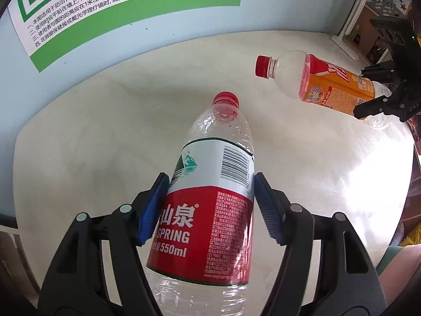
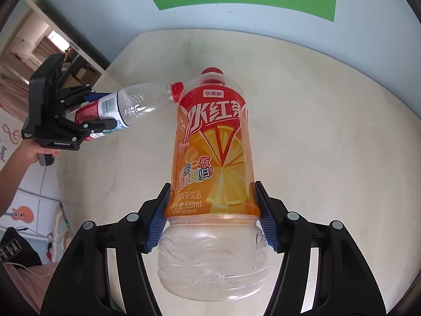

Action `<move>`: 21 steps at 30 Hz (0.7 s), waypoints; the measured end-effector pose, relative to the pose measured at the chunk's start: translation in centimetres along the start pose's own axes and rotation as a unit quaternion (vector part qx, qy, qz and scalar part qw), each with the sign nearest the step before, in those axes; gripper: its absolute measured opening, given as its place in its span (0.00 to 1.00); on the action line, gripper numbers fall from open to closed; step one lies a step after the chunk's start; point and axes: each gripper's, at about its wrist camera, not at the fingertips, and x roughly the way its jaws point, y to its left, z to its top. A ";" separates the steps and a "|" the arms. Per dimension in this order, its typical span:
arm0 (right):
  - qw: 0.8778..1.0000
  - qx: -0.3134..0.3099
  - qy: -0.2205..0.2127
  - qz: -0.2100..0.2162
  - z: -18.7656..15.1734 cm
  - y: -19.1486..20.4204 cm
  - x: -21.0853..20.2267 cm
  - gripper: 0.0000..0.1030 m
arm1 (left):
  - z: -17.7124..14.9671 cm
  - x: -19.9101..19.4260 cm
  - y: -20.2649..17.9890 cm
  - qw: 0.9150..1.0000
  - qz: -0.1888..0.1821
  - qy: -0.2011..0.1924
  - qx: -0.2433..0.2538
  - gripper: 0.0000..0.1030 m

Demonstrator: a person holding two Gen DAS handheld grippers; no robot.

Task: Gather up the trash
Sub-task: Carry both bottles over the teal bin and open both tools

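Observation:
My left gripper point(image 1: 210, 184) is shut on an empty clear water bottle point(image 1: 213, 184) with a red and white label and a red cap, held above the pale round table point(image 1: 92, 131). My right gripper point(image 2: 211, 197) is shut on an empty iced-tea bottle point(image 2: 213, 147) with an orange label and a red cap, also held off the table. In the left wrist view the tea bottle point(image 1: 323, 84) hangs at the upper right in the right gripper point(image 1: 379, 92). In the right wrist view the water bottle point(image 2: 126, 108) and left gripper point(image 2: 89, 110) are at the left, its cap close to the tea bottle's shoulder.
A light blue wall with a green and white poster point(image 1: 105, 5) stands behind the table. Shelves with books point(image 1: 373, 13) are at the far right. The table's edge curves near both grippers; a doorway point(image 2: 39, 39) and floor lie off to the left.

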 end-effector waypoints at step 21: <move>0.968 -0.226 0.044 0.104 -2.6 7.0 -0.2 0.60 | -14.9 -9.0 -9.1 0.964 0.143 -0.027 -0.223 0.62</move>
